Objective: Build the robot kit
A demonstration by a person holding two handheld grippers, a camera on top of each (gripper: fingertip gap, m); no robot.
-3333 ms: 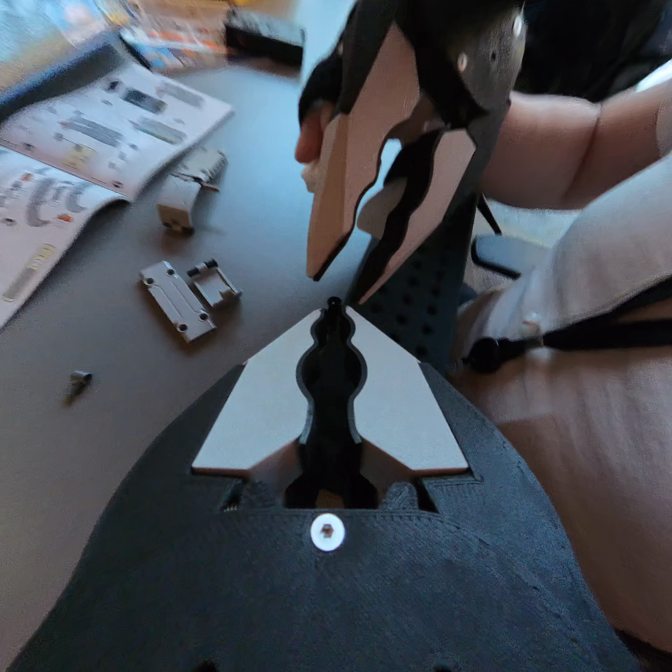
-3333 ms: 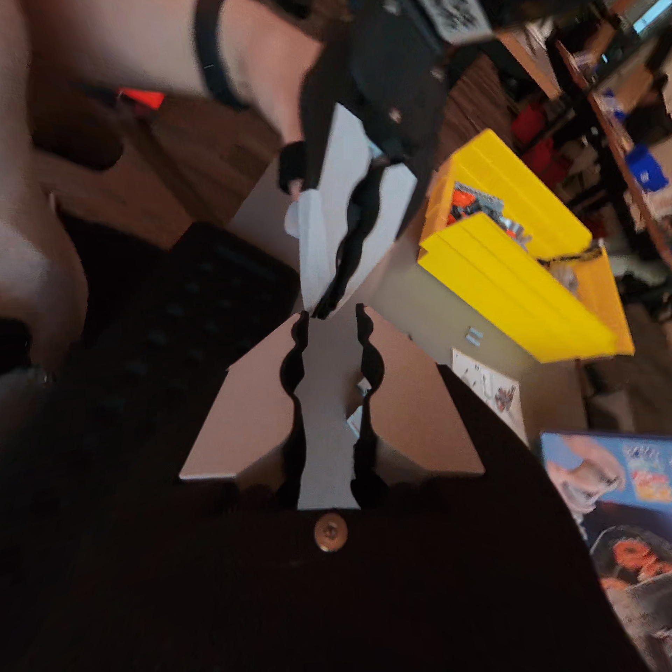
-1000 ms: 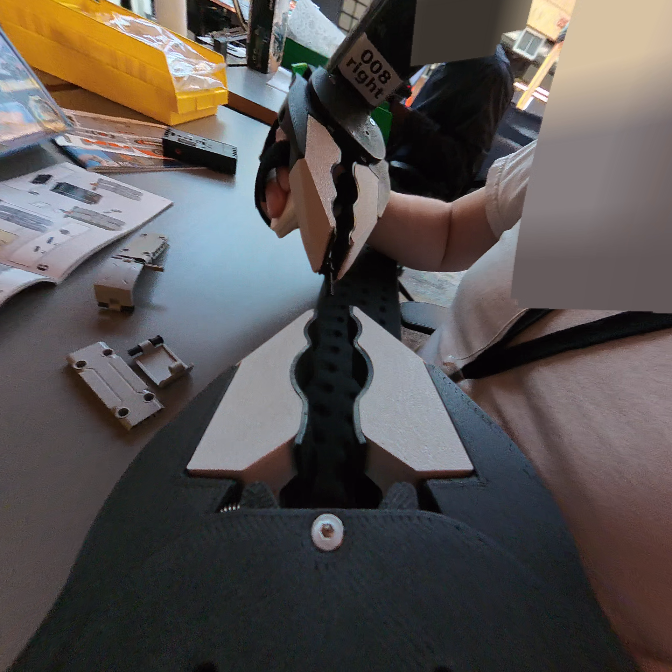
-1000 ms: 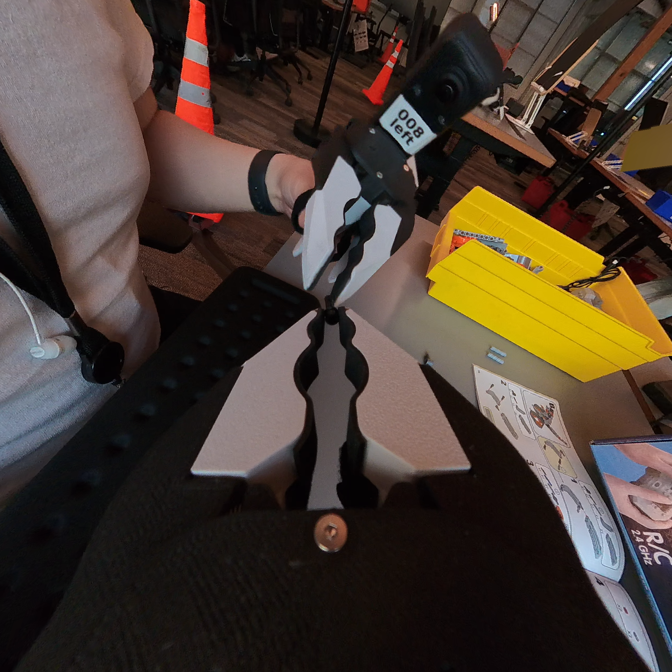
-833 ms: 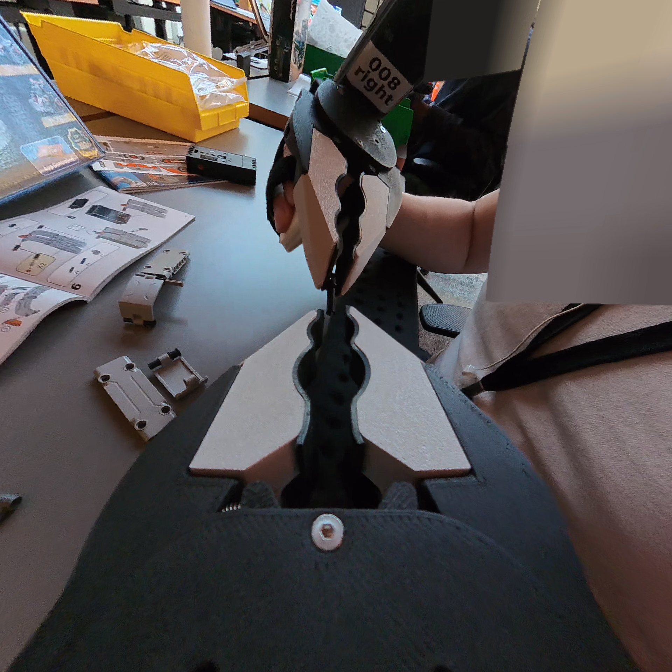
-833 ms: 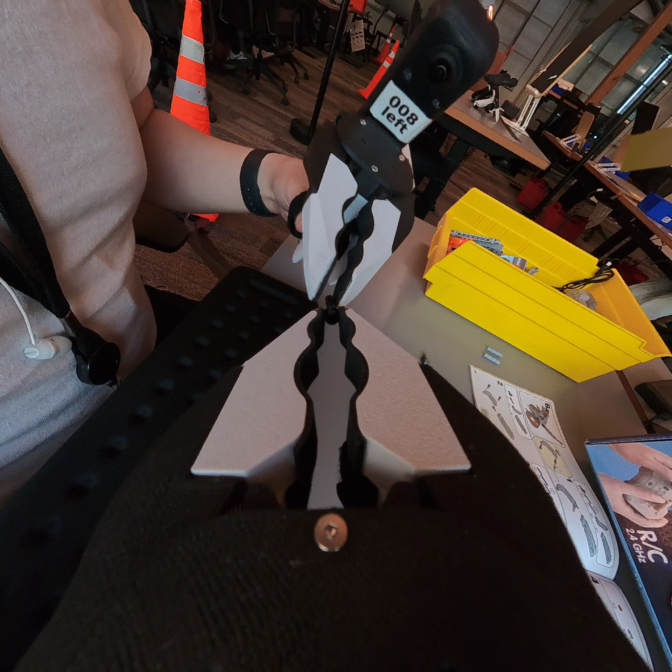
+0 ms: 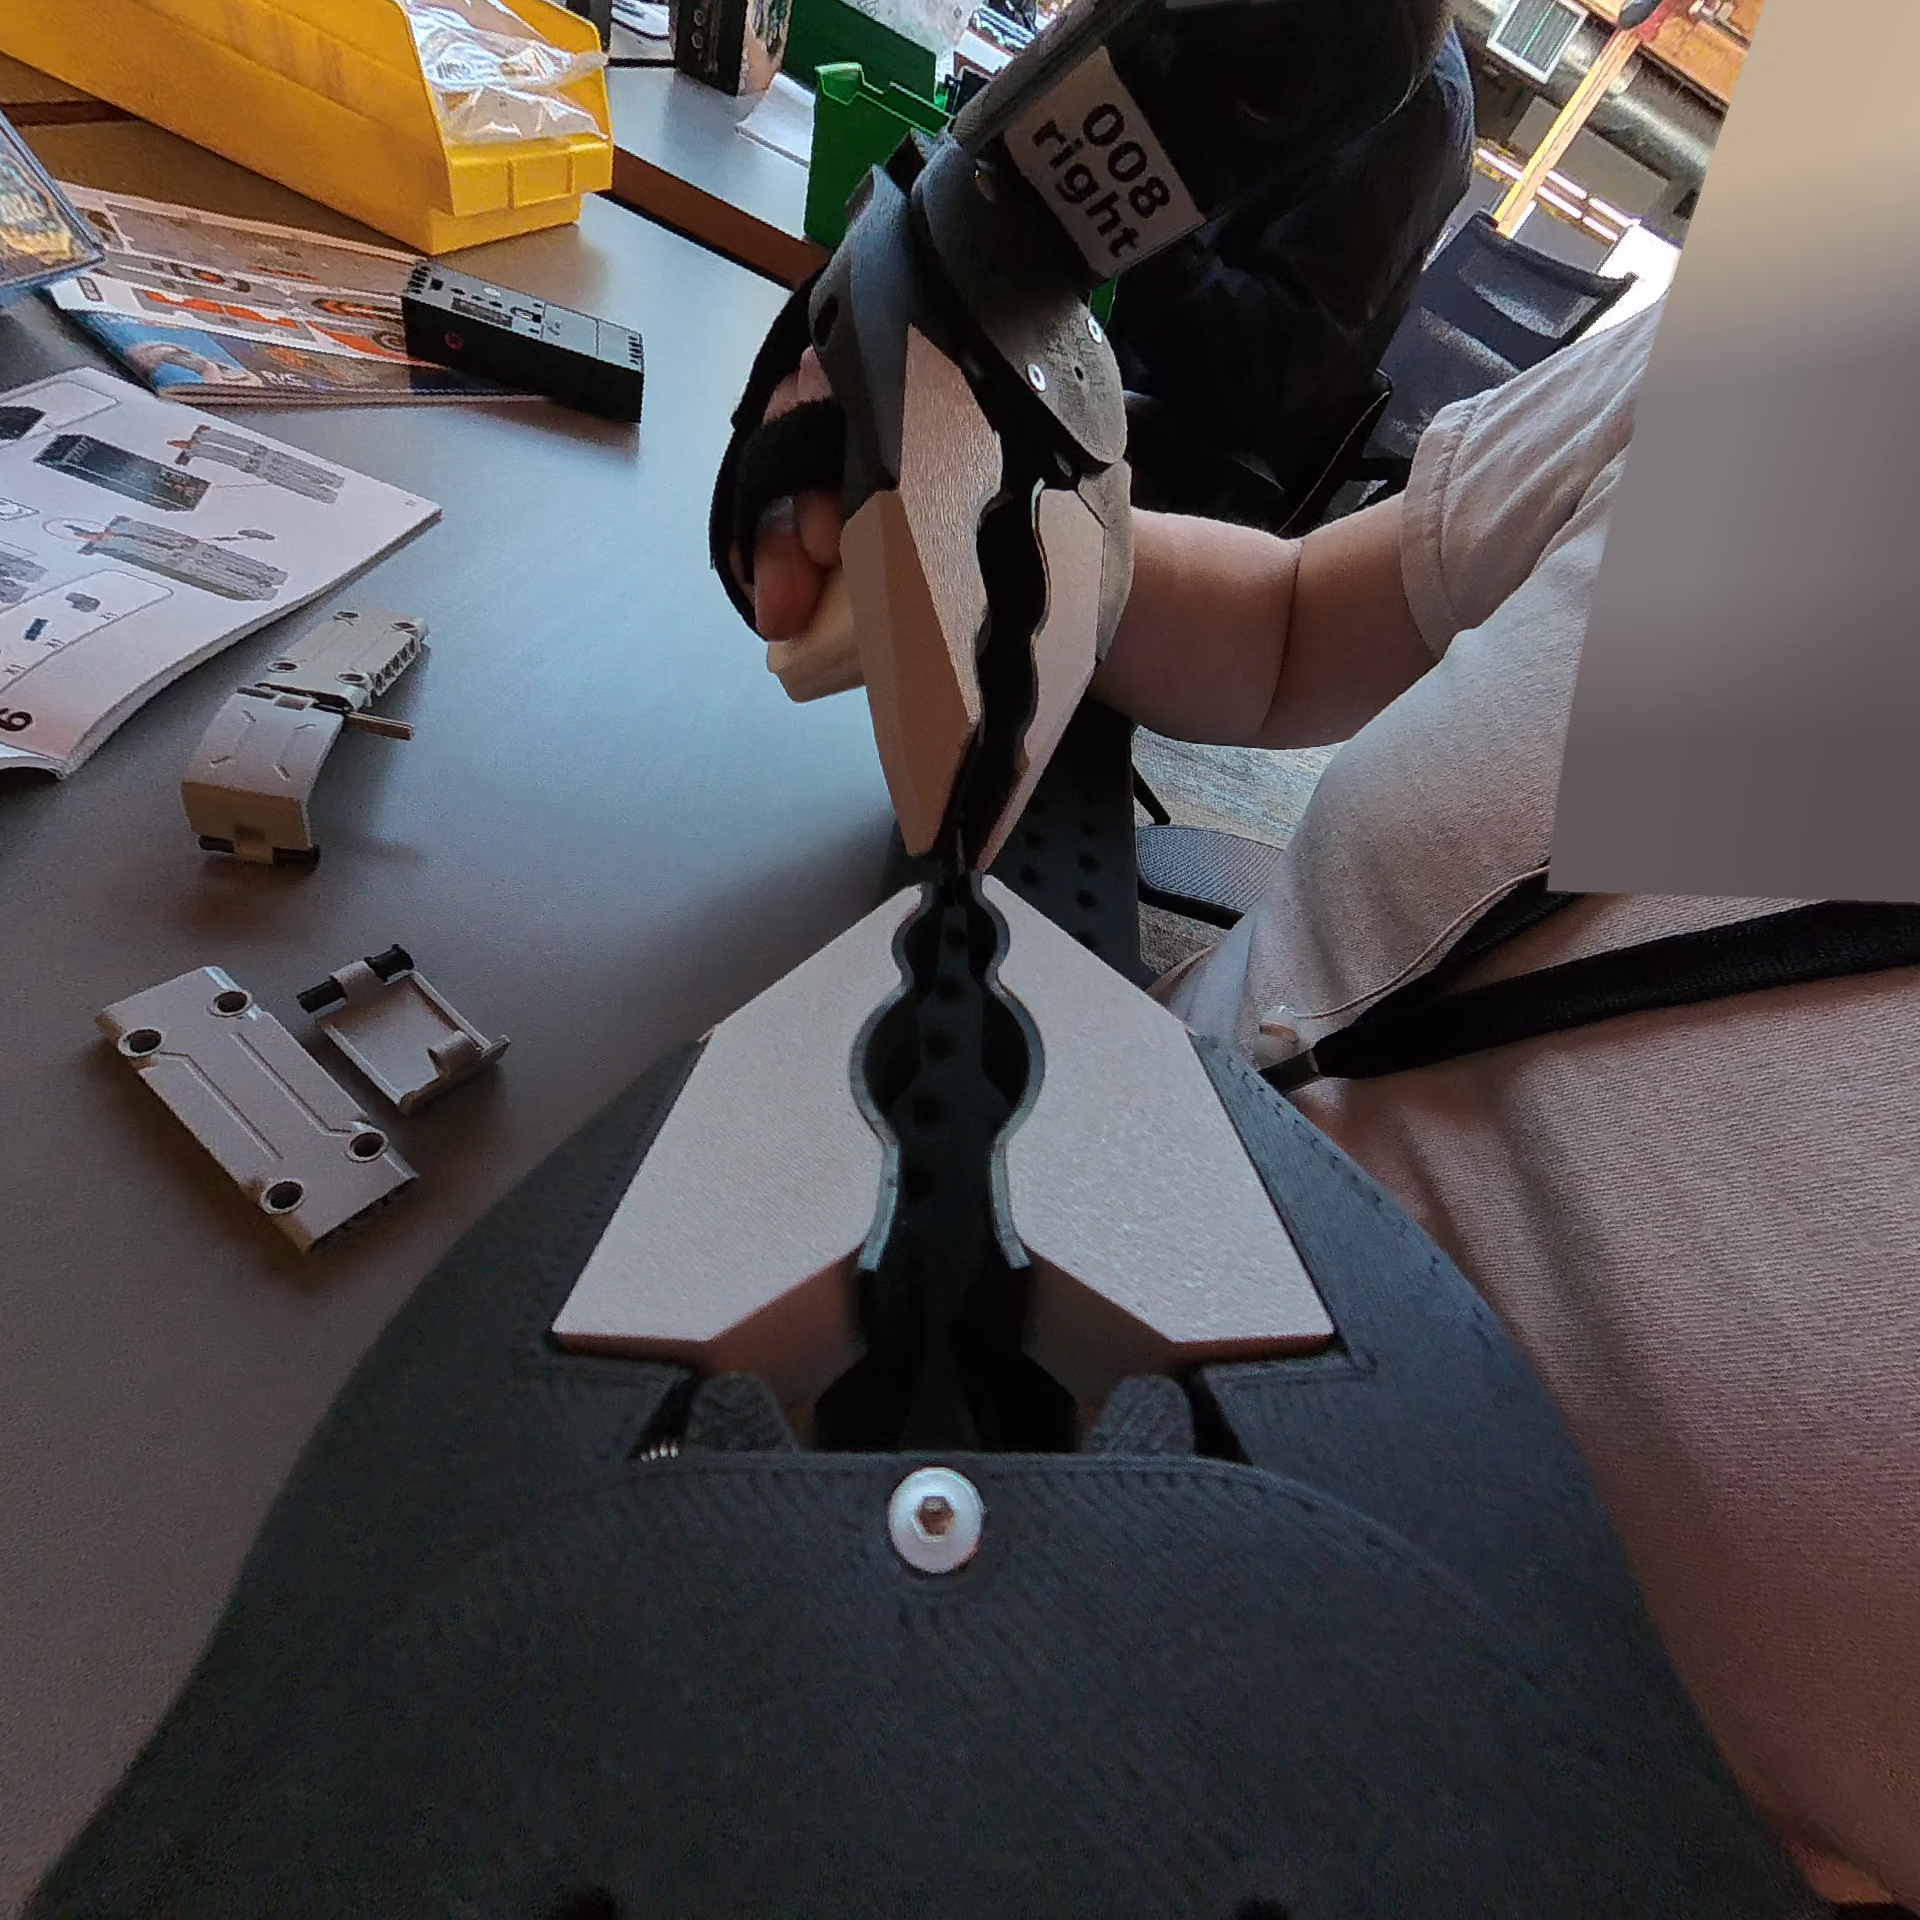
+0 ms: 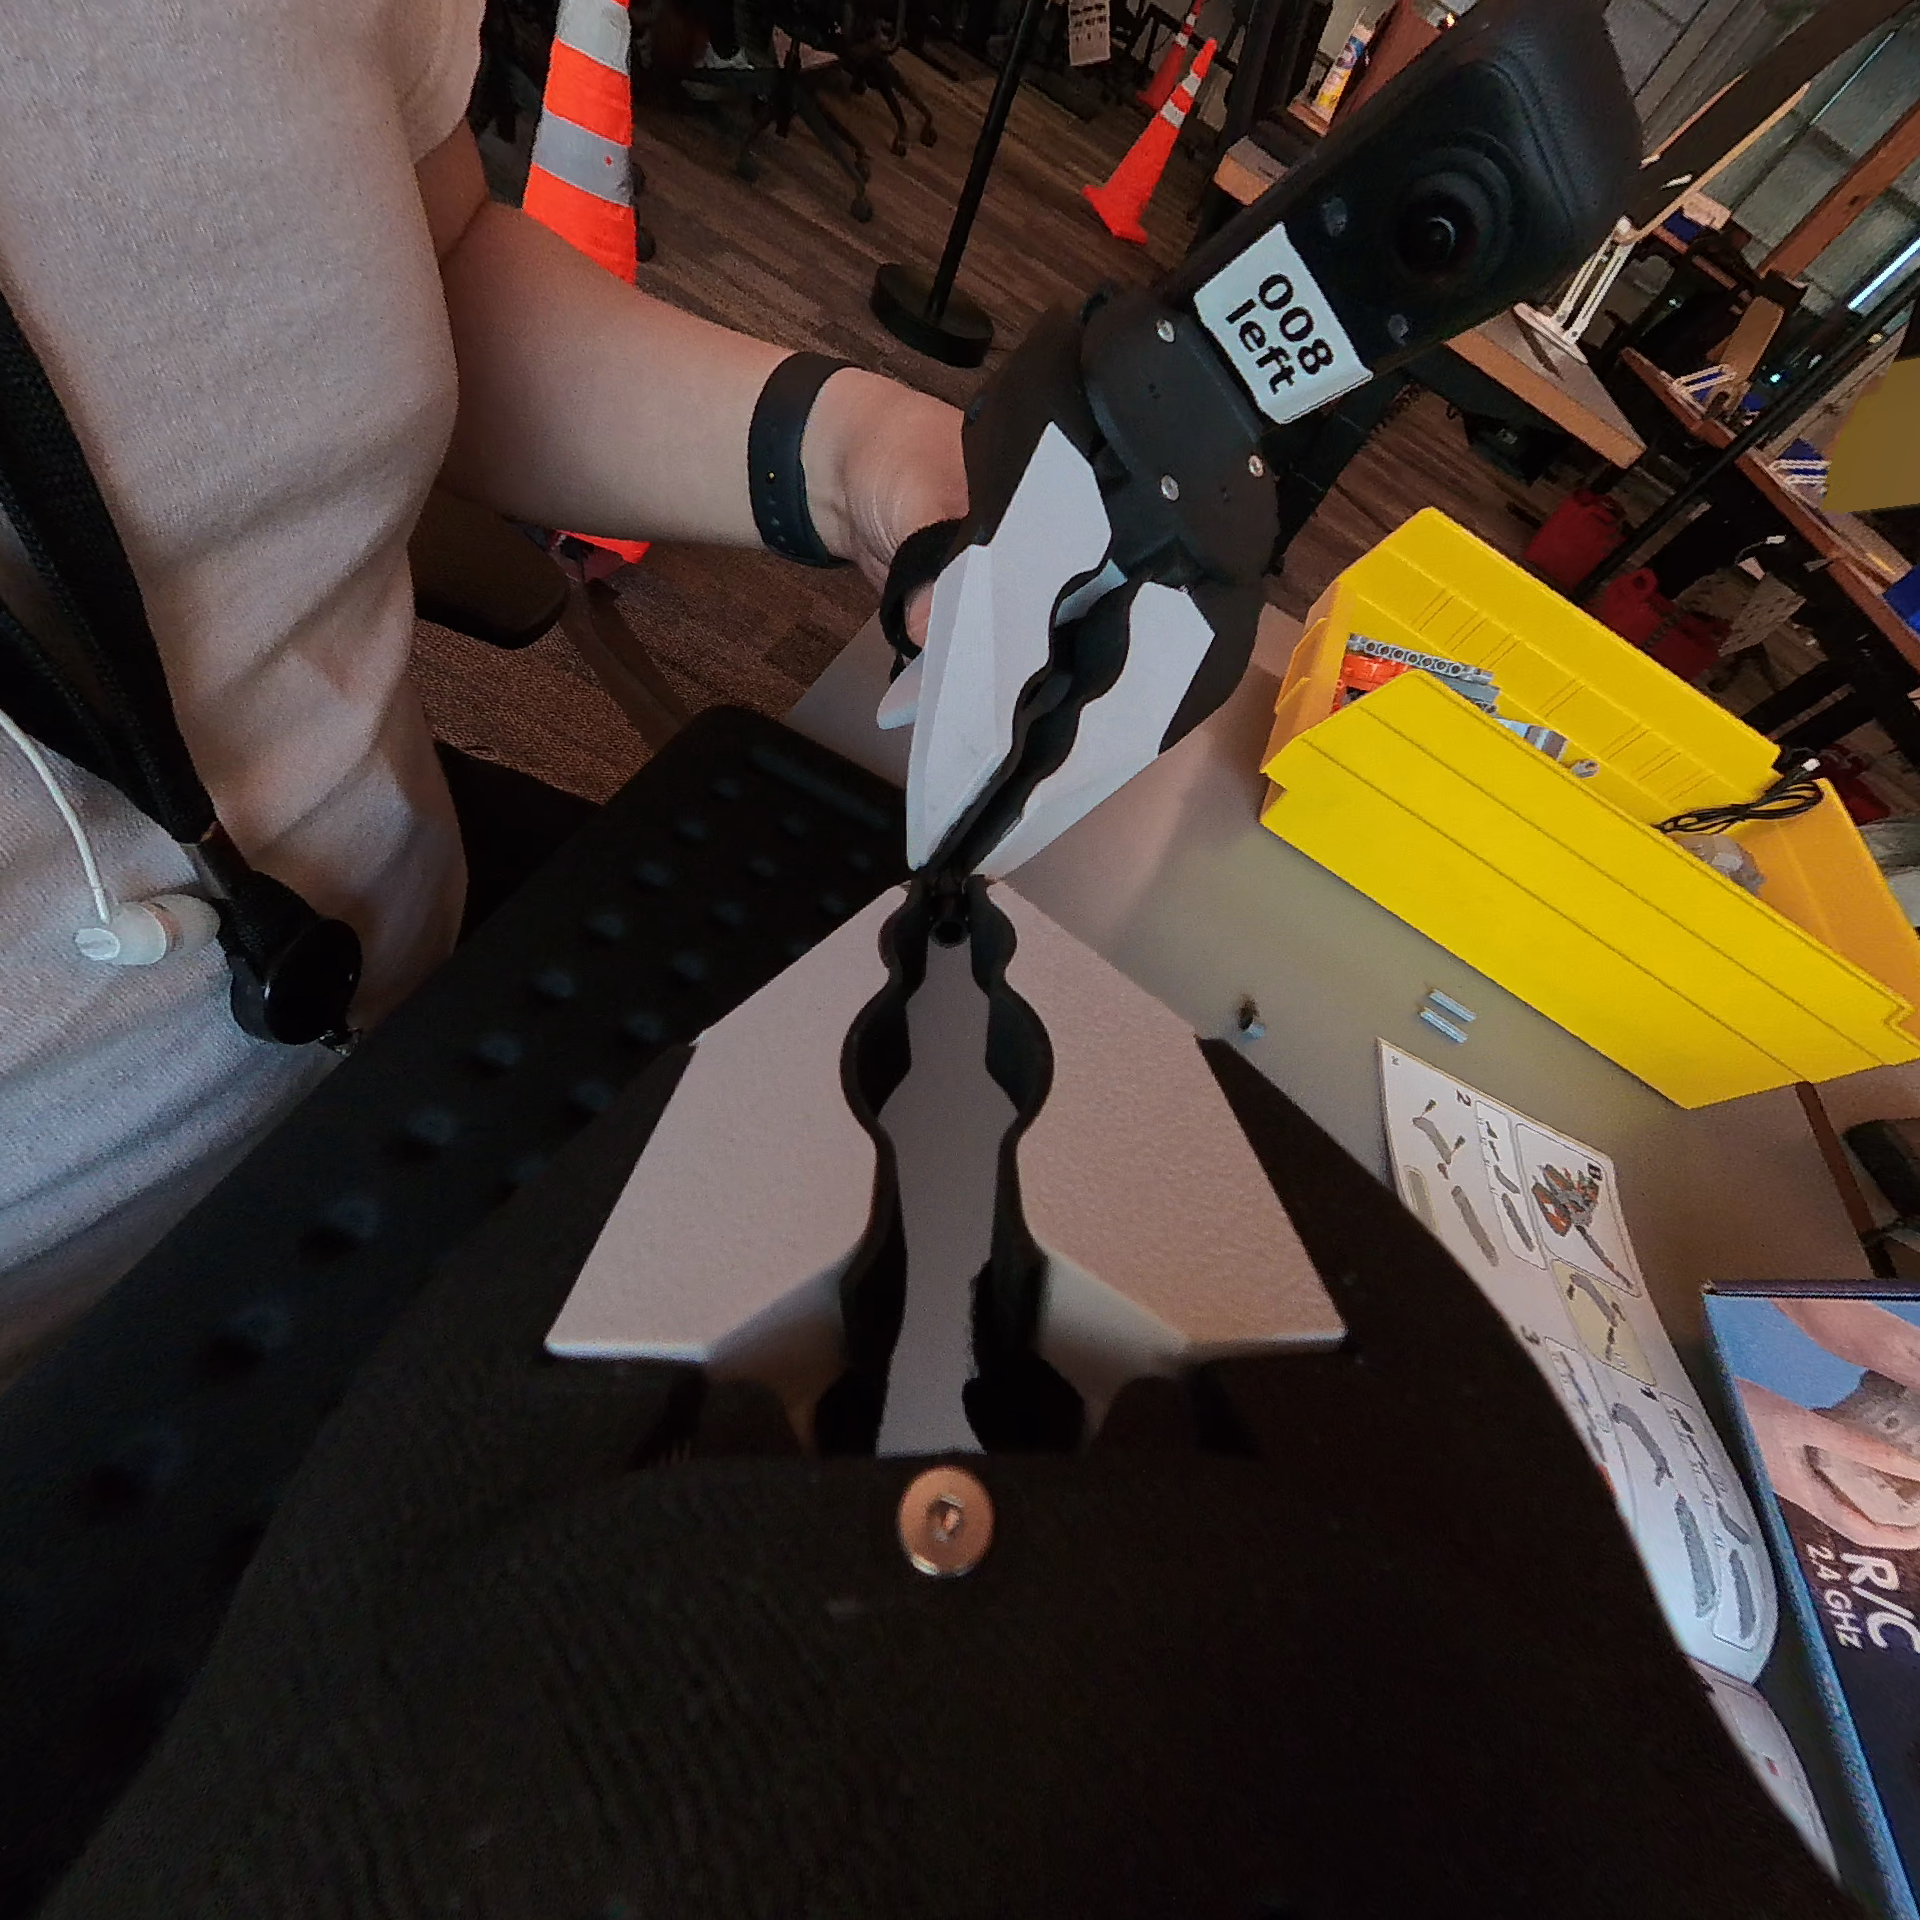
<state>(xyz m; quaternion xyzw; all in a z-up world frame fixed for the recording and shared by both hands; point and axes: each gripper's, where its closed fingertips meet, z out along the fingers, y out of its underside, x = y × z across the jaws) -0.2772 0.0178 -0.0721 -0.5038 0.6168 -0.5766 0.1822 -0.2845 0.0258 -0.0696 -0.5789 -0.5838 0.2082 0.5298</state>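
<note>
Clutter is spread over the grey table (image 7: pixel 582 727). In the left wrist view a flat grey studded plate (image 7: pixel 255 1117), a small hinged grey piece (image 7: pixel 405 1039) just beside it and a larger grey assembly (image 7: pixel 281 748) are seen at the left. Farther off lie an open instruction booklet (image 7: pixel 156 540), a black rectangular box (image 7: pixel 520 338) and a yellow bin (image 7: pixel 343 104) with crumpled clear plastic in it.

Only the right wrist view shows two stacked yellow bins (image 8: pixel 1558 904) at the far right, two small grey pins (image 8: pixel 1446 1016) near them, a printed sheet (image 8: pixel 1558 1299), a blue carton (image 8: pixel 1829 1507), orange cones (image 8: pixel 587 135) on the wooden floor and the perforated black chair (image 8: pixel 520 1039).

The left gripper (image 7: pixel 951 894) and the right gripper (image 8: pixel 948 914) are held tip to tip past the near table edge, in front of the person's torso. A small black part (image 8: pixel 948 923) with a round hole is pinched where they meet; each pair of tongs is pressed together on it. In the left wrist view it is reduced to a thin dark sliver.

The fingers (image 7: pixel 758 1164) are matte pale wedges with wavy black inner edges, set in ribbed black printed housings.
</note>
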